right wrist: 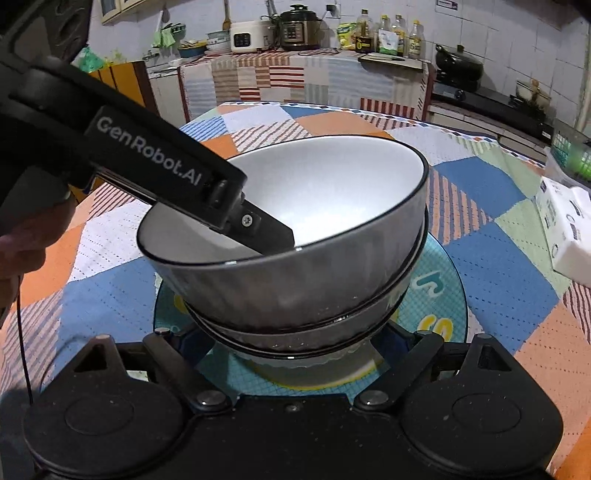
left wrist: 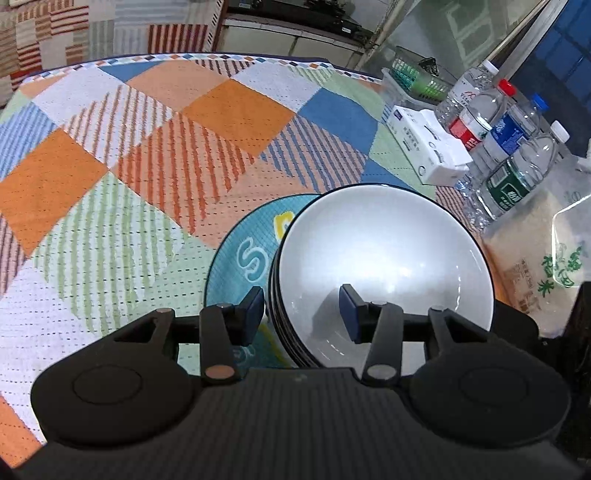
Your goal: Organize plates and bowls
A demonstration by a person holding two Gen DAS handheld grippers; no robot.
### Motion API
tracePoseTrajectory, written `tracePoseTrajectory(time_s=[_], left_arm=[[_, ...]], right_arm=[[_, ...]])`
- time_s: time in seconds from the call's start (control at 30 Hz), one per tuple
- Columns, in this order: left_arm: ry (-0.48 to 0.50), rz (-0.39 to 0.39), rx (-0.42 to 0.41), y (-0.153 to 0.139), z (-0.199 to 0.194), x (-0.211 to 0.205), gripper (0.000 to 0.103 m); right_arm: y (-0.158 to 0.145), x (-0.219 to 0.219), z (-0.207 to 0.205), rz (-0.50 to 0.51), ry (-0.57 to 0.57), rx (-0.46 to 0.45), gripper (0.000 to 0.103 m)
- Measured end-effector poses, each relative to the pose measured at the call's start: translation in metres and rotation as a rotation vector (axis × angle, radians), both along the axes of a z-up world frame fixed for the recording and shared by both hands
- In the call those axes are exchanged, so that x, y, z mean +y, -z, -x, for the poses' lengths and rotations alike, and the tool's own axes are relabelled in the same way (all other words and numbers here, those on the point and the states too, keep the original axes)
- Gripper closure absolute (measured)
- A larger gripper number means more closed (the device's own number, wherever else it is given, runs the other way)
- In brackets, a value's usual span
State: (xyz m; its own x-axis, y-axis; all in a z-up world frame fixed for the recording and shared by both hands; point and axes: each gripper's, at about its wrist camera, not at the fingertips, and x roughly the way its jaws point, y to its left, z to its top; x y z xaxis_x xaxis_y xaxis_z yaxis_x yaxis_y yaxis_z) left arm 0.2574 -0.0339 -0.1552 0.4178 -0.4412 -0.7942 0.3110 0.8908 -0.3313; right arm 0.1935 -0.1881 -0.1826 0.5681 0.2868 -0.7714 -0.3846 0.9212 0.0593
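Observation:
A stack of white bowls with dark rims [left wrist: 384, 258] stands on a blue patterned plate [left wrist: 236, 258] on the checked tablecloth. My left gripper [left wrist: 303, 310] is open and straddles the near rim of the top bowl, one finger inside, one outside. In the right wrist view the top bowl [right wrist: 317, 206] sits tilted on the lower bowls [right wrist: 295, 332], with the left gripper's finger [right wrist: 266, 232] reaching into it. The plate [right wrist: 439, 295] lies beneath. My right gripper is spread wide at the stack's base; its fingertips are hidden behind the bowls.
Several water bottles [left wrist: 509, 147], a white tissue pack [left wrist: 428, 144], a bag of rice [left wrist: 543, 258] and a green basket [left wrist: 417, 77] stand at the table's right side. A kitchen counter with appliances [right wrist: 295, 29] lies beyond the table.

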Motion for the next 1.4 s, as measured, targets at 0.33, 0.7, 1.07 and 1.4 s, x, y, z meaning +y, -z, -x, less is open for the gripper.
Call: tracePoseTrajectory(time_s=[0.33, 0.7, 1.07, 1.4], left_arm=[[-0.140, -0.062, -0.099, -0.039, 0.036, 0.010, 0.040], [-0.219, -0.090, -0.173, -0.096, 0.095, 0.026, 0.028], [-0.228, -0.170, -0.193, -0.142, 0.164, 0.015, 0.018], [-0.247, -0.209, -0.182, -0.157, 0.202, 0.020, 0.010]], right_arm=[[-0.022, -0.010, 0.041, 0.033, 0.111, -0.019, 0.010], [-0.056, -0.037, 0.065, -0.044, 0.251, -0.115, 0.010], [-0.114, -0.056, 0.092, -0.016, 0.305, -0.106, 0.009], [-0.145, -0.072, 0.128, 0.027, 0.330, -0.107, 0.008]])
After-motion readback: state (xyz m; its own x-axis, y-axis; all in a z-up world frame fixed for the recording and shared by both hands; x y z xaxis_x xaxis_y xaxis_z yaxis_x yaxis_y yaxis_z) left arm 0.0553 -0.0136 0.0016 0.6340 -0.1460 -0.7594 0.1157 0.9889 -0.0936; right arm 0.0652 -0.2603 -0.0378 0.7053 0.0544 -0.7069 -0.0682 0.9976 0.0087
